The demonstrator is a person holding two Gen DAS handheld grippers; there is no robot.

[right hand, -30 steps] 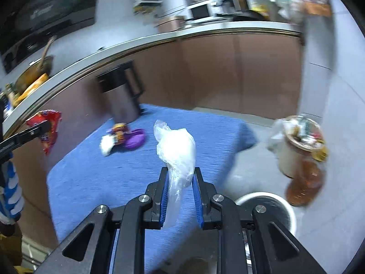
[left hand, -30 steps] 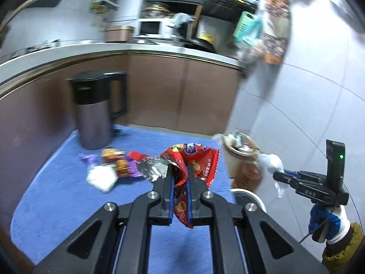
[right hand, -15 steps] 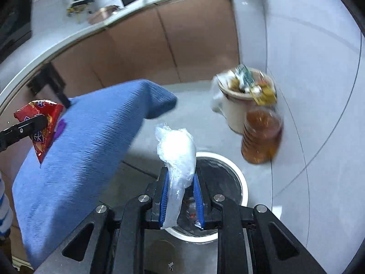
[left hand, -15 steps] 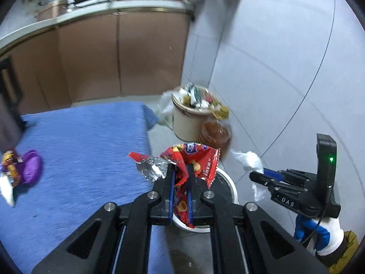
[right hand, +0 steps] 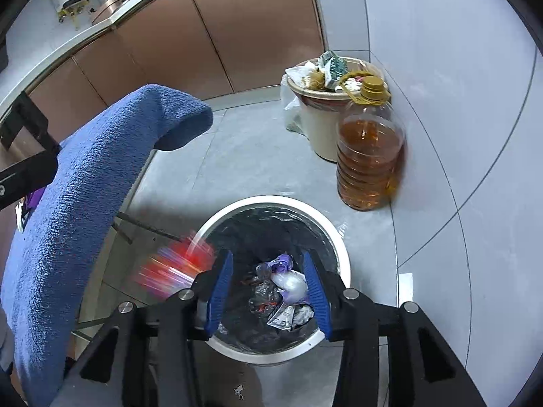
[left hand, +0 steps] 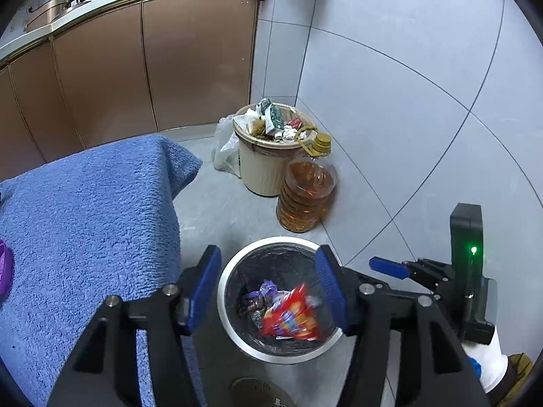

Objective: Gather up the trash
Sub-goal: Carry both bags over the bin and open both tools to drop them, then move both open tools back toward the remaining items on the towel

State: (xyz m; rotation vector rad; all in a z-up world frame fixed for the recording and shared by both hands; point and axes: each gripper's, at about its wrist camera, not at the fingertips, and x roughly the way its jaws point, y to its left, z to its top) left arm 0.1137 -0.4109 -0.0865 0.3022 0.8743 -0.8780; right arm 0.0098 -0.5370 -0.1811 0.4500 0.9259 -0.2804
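A white-rimmed trash bin with a black liner stands on the floor below both grippers; it also shows in the right wrist view. My left gripper is open above it, and the red snack wrapper is falling into the bin; in the right wrist view it is a red blur at the bin's left rim. My right gripper is open over the bin, and the clear plastic bag lies inside on other trash. A purple wrapper lies on the blue cloth.
A blue cloth-covered table is on the left. A full beige waste basket and a bottle of amber oil stand by the tiled wall. Brown cabinets run behind.
Both grippers moved over the trash bin and opened. The red wrapper left the left gripper and is dropping; the plastic bag left the right gripper and lies in the bin.
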